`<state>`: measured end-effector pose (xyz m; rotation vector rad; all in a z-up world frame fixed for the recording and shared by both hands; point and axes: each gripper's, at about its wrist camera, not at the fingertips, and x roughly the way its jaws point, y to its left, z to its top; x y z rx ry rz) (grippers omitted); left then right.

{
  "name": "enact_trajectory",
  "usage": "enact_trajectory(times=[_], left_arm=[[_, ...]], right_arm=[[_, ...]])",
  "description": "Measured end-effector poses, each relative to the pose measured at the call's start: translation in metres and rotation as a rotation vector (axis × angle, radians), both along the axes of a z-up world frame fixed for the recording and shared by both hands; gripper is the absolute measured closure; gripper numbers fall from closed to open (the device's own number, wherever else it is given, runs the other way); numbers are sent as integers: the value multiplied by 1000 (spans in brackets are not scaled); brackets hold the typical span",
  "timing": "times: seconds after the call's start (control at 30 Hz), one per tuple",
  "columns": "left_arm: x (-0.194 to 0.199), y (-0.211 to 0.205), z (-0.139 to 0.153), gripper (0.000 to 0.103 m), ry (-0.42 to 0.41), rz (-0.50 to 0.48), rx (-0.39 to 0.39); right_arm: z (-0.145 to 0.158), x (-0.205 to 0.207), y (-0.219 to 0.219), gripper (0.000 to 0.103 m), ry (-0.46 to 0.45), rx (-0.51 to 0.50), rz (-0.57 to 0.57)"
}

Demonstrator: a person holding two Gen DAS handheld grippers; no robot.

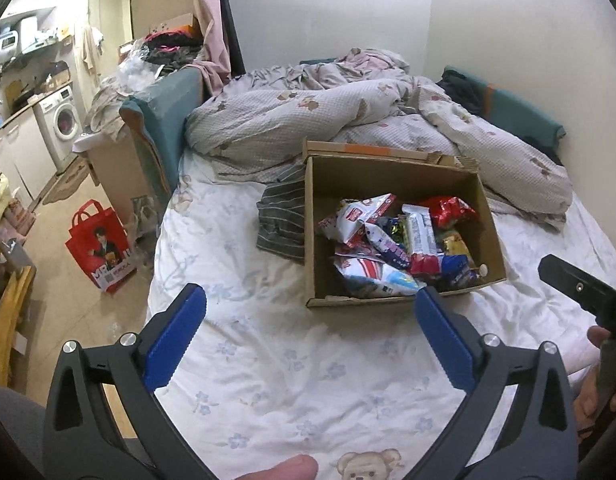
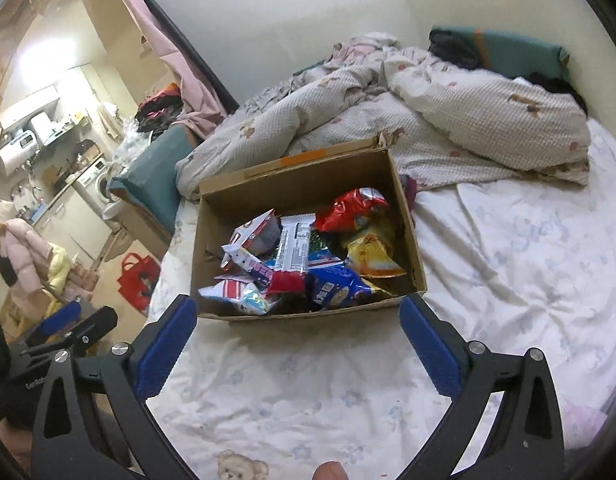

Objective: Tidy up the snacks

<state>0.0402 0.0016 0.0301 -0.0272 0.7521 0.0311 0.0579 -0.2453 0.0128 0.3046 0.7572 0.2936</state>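
Observation:
An open cardboard box [image 1: 392, 184] [image 2: 291, 188] sits on the bed, filled with several snack packets [image 1: 396, 240] [image 2: 308, 256]: red, yellow, blue and white bags lie jumbled together. My left gripper [image 1: 310, 294] hangs open just in front of the box's near wall, with nothing between its blue pads. My right gripper [image 2: 299, 301] is open too, its jaws spread as wide as the box's front, and it is empty. One black finger [image 1: 568, 276] of the right gripper shows at the right of the left wrist view. The left gripper [image 2: 77, 322] appears at the lower left of the right wrist view.
A crumpled bear-print duvet [image 1: 348, 116] lies behind the box and a striped cloth [image 1: 279, 216] lies beside it. The floral sheet [image 1: 287, 360] lies flat in front. Left of the bed, on the floor, stands a red bag [image 1: 99, 244], with a washing machine [image 1: 63, 120] beyond.

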Motion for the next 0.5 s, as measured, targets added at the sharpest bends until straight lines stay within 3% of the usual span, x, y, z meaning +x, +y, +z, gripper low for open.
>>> enact_trajectory(times=[0.5], left_arm=[[5,1,-14,0,15,4,-17]], right_arm=[[-21,10,15,0,31,-73,-7]])
